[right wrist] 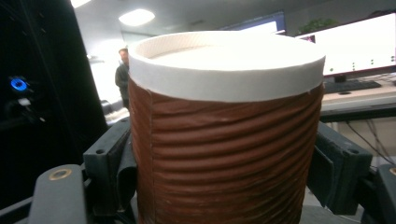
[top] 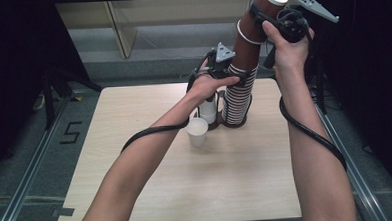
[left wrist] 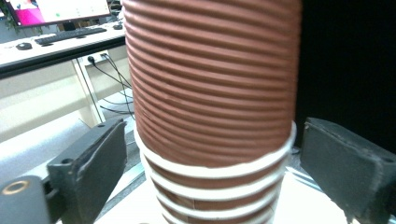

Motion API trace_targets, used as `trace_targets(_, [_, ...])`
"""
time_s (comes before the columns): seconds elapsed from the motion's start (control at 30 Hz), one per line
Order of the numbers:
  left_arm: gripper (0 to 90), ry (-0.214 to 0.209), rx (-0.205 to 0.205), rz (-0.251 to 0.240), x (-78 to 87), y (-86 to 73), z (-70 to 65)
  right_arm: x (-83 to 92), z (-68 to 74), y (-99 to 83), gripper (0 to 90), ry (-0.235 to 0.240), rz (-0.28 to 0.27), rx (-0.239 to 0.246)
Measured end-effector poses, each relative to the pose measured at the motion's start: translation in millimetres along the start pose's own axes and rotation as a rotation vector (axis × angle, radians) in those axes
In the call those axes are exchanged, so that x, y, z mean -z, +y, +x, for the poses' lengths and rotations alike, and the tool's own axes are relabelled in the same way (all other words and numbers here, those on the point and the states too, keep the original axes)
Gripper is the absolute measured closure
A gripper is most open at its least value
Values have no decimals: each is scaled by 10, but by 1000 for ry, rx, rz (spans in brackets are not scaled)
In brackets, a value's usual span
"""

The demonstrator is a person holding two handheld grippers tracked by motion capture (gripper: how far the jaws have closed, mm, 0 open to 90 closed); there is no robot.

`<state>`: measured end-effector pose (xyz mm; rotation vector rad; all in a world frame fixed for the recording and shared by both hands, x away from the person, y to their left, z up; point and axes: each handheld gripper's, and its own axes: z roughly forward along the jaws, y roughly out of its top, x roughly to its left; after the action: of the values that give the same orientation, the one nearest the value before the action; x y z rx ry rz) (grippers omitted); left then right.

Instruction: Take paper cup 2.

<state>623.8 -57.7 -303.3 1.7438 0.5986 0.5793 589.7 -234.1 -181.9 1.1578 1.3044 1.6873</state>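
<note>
A tall stack of upside-down brown ribbed paper cups (top: 237, 98) with white rims stands at the back middle of the table, leaning to the right. My left gripper (top: 234, 79) is shut on the stack about halfway up; in the left gripper view its jaws sit against both sides of the stack (left wrist: 210, 93). The top cup (top: 261, 16) is raised partly off the one beneath, with its white rim well above the tightly packed rims. My right gripper (top: 274, 13) is shut on this top cup, and the right gripper view has the jaws pressed on its sides (right wrist: 224, 140).
A white paper cup (top: 197, 132) stands upright on the wooden table (top: 137, 193), just front-left of the stack. Another white cup (top: 207, 110) sits behind it under my left hand. Dark curtains flank the table. Desks with monitors lie beyond.
</note>
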Motion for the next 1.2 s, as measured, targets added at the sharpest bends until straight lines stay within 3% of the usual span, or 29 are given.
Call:
trace_targets(0.1, [33,-6,-20,-3,150,11,-28,59,-5,44,216,9,-11,2])
trace_targets(0.17, [31,-11,-6,-22,236,0,-44,118,-9,63,215,7,-22,13])
trace_targets(0.33, [36,-16,-25,-35,430,-57,-72,223,-19,63,216,10,-26,25])
trace_targets(0.37, [36,-19,-34,-46,555,-109,-98,294,-29,62,216,12,-35,16])
trace_targets(0.47, [36,-22,-49,-49,718,-188,-115,364,-36,53,216,19,-41,28])
trace_targets(0.57, [36,-15,-82,-55,877,-242,-122,449,-53,59,216,37,-46,9])
trace_targets(0.6, [36,-15,-82,-55,877,-242,-122,480,-58,58,216,43,-48,5])
trace_targets(0.63, [36,-17,-85,-67,1009,-286,-128,526,-58,46,215,56,-52,1])
trace_targets(0.67, [36,-17,-85,-67,1009,-286,-128,550,-56,35,215,65,-46,-2])
trace_targets(0.73, [35,-21,-92,-72,1174,-363,-135,608,-56,-2,215,84,-47,-18])
trace_targets(1.2, [35,-20,-56,-98,1775,-830,-176,976,40,-358,214,150,6,-13])
